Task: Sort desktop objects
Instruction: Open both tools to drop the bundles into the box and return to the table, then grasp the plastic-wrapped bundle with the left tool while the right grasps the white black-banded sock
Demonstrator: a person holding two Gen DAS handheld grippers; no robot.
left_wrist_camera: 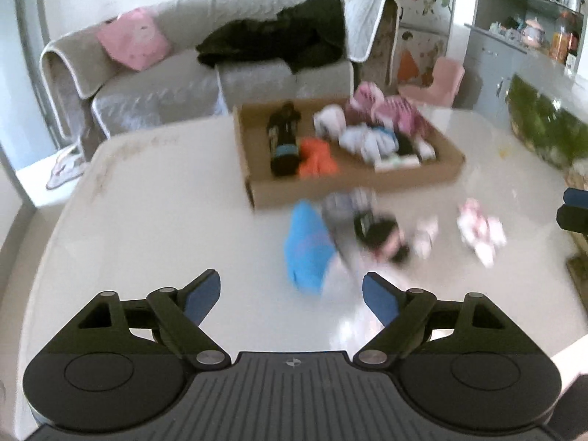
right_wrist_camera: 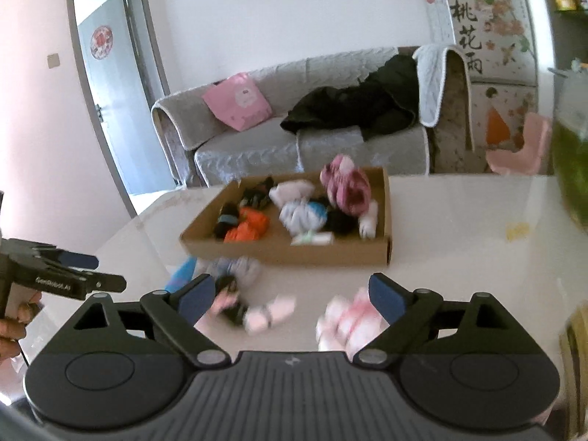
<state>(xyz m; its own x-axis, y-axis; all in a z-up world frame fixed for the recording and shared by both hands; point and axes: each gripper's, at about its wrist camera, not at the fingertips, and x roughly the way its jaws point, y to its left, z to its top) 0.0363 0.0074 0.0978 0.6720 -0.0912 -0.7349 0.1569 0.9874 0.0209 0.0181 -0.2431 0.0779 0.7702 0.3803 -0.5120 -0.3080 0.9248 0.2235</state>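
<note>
White worktop (left_wrist_camera: 147, 220) carries a shallow cardboard box (left_wrist_camera: 352, 187) holding rolled socks: a black pair (left_wrist_camera: 283, 139) at its left end, an orange pair (left_wrist_camera: 316, 158) just beside it, white-and-blue ones (left_wrist_camera: 371, 139) in the middle and a pink bundle (left_wrist_camera: 386, 106) at the far right corner. In front of the box, loose socks lie on the worktop, all blurred: a blue sock (left_wrist_camera: 307, 246), a grey striped one (left_wrist_camera: 345, 205) touching it, a black-and-pink pair (left_wrist_camera: 382, 237), and a pink-and-white pair (left_wrist_camera: 481, 231) set apart to the right.

Left hand-held gripper (left_wrist_camera: 292, 296) hovers above the worktop with its jaws spread wide and nothing between them; the blue sock lies just beyond its fingertips. Right hand-held gripper (right_wrist_camera: 292, 294) is likewise wide open and empty, with the pink-and-white pair (right_wrist_camera: 349, 321) lying beside its right finger (right_wrist_camera: 386, 297) and the black-and-pink pair (right_wrist_camera: 235, 305) near its left one. In the right wrist view the left gripper shows at the left edge, held in a hand (right_wrist_camera: 14, 327).

Behind the worktop stands a grey sofa (right_wrist_camera: 257, 147) with a pink cushion (right_wrist_camera: 239, 101) and dark clothing (right_wrist_camera: 360, 106) on it.
</note>
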